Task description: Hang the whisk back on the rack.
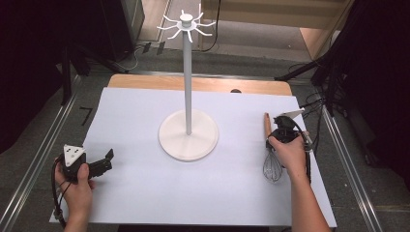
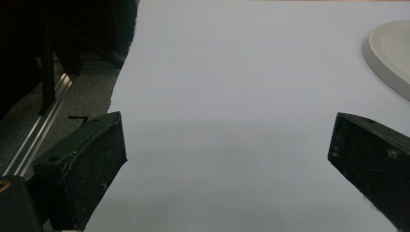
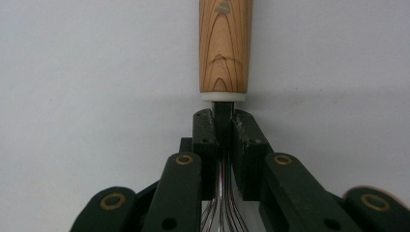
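I have the right gripper (image 3: pixel 223 126) pinched on the neck of the whisk (image 1: pixel 271 157) lying at centre-right, not yet hung (my reading) on the hook stand (image 1: pixel 187 87); left gripper (image 2: pixel 227 159) spread, empty, lower left.

Grained wooden whisk handle (image 3: pixel 225 46), thin metal wires (image 1: pixel 272 168), matt white sheet (image 1: pixel 145 183), scuffed black jaws.

A lab-style recording station rather than a home: a wooden table (image 1: pixel 203 83) draped in plain white sheet (image 1: pixel 193 188) stands between aluminium rails (image 1: pixel 46 145), with black curtains (image 1: pixel 29 58) along both sides, loose cables (image 1: pixel 316 104) at the far right corner and a tape mark (image 1: pixel 86 115) on the grey floor.
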`<control>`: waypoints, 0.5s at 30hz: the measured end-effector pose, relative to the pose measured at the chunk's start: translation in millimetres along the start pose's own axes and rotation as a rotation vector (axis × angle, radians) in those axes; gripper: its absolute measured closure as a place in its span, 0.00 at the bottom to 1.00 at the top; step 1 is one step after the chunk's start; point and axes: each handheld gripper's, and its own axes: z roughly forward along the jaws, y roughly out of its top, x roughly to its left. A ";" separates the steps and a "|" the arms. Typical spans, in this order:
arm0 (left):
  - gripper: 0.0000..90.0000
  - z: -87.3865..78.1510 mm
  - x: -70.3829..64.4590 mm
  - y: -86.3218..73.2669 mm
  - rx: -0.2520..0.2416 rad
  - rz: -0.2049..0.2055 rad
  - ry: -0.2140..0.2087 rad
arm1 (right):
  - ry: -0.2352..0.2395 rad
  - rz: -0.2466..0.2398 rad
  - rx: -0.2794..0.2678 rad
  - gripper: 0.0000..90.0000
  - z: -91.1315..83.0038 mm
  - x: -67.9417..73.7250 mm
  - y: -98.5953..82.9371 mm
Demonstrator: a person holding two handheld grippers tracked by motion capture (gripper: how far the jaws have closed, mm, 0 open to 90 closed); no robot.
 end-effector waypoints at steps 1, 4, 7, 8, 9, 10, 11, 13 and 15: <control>0.01 0.0 0.0 0.0 0.000 0.000 0.000 | 0.007 -0.007 -0.008 0.92 -0.6 -0.1 -0.5; 0.01 0.0 0.0 0.0 0.000 0.000 0.000 | 0.040 -0.023 -0.038 0.92 -3.2 -0.1 -3.0; 0.01 0.0 -0.1 0.0 0.000 -0.001 0.000 | 0.069 -0.035 -0.077 0.92 -7.0 0.0 -5.9; 0.01 0.0 0.0 0.0 0.000 0.000 0.001 | 0.094 -0.048 -0.102 0.92 -9.7 0.7 -8.1; 0.01 0.0 0.0 0.0 0.000 0.000 0.001 | 0.094 -0.048 -0.102 0.92 -9.7 0.7 -8.1; 0.01 0.0 0.0 0.0 0.000 0.000 0.000 | 0.105 -0.061 -0.120 0.92 -11.3 1.4 -9.3; 0.01 0.0 0.0 0.0 0.000 0.000 0.001 | 0.112 -0.068 -0.129 0.92 -13.2 2.6 -10.5; 0.01 0.0 -0.1 0.0 0.000 0.000 0.001 | 0.133 -0.100 -0.184 0.92 -18.7 5.9 -14.2; 0.01 -0.1 -0.1 0.0 0.001 0.001 0.002 | 0.139 -0.112 -0.198 0.92 -20.8 7.0 -15.4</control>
